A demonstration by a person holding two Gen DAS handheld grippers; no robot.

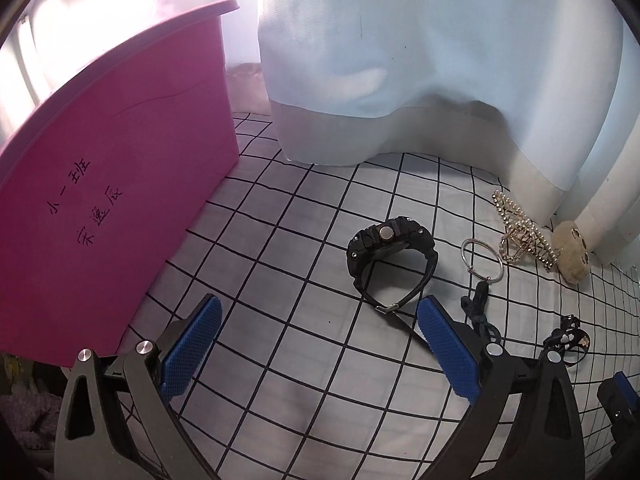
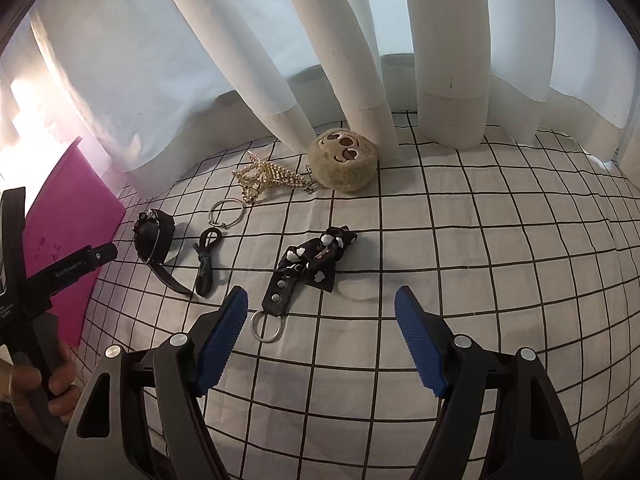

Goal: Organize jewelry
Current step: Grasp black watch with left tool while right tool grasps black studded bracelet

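Note:
A black wristwatch (image 1: 390, 256) lies on the checked cloth just ahead of my open, empty left gripper (image 1: 320, 312); it also shows in the right wrist view (image 2: 154, 232). To its right lie a silver ring with a black cord (image 1: 482, 268), a gold pearl hair claw (image 1: 520, 232) and a plush sloth charm (image 1: 572, 252). A black bow keychain (image 2: 316, 260) with a metal ring lies just ahead of my open, empty right gripper (image 2: 322, 300). The pink box (image 1: 112, 184) stands at the left.
White curtains (image 2: 360, 60) hang down onto the cloth (image 2: 480, 260) behind the items. The left gripper and the hand holding it show at the left edge of the right wrist view (image 2: 44, 280). The ring with cord (image 2: 216, 236), hair claw (image 2: 268, 178) and sloth (image 2: 344, 160) show there too.

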